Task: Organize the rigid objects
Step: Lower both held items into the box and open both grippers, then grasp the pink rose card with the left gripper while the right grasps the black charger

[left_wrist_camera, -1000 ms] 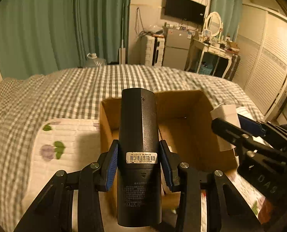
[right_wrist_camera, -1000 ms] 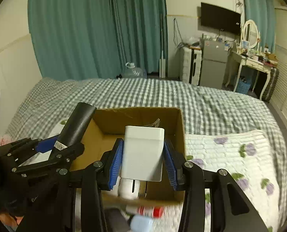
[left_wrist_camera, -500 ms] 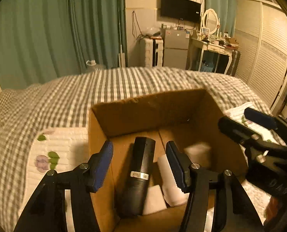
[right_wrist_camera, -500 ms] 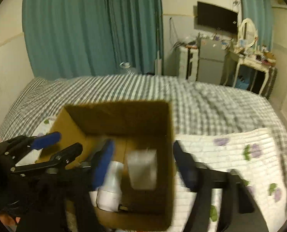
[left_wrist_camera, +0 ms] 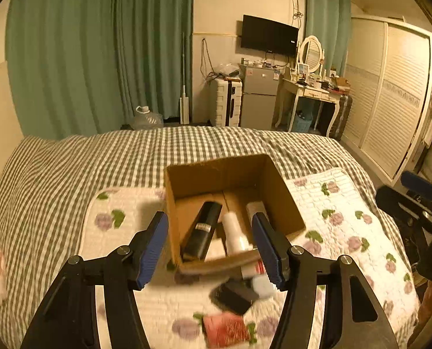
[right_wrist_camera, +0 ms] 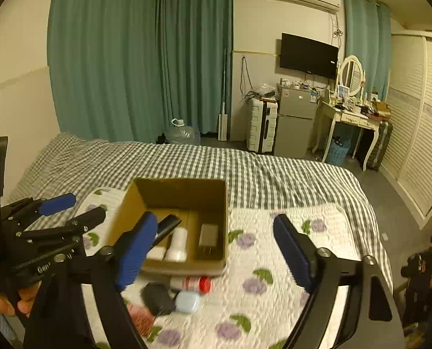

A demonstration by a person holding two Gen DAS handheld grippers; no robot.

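Above the quilt (left_wrist_camera: 346, 203), the left gripper (left_wrist_camera: 210, 247) hangs with jaws wide and nothing between them; the right gripper (right_wrist_camera: 216, 250) is spread wide too, also empty. Past both sits the box (right_wrist_camera: 216, 203) on the quilt. Inside it lie a black tube (left_wrist_camera: 204, 229), a white bottle (right_wrist_camera: 178, 244) just beside it, and a charger (right_wrist_camera: 208, 237) against the right wall. Just outside the box's near wall lie a red-capped bottle (right_wrist_camera: 192, 283), a black pouch (right_wrist_camera: 157, 298) and a pale case (right_wrist_camera: 188, 302).
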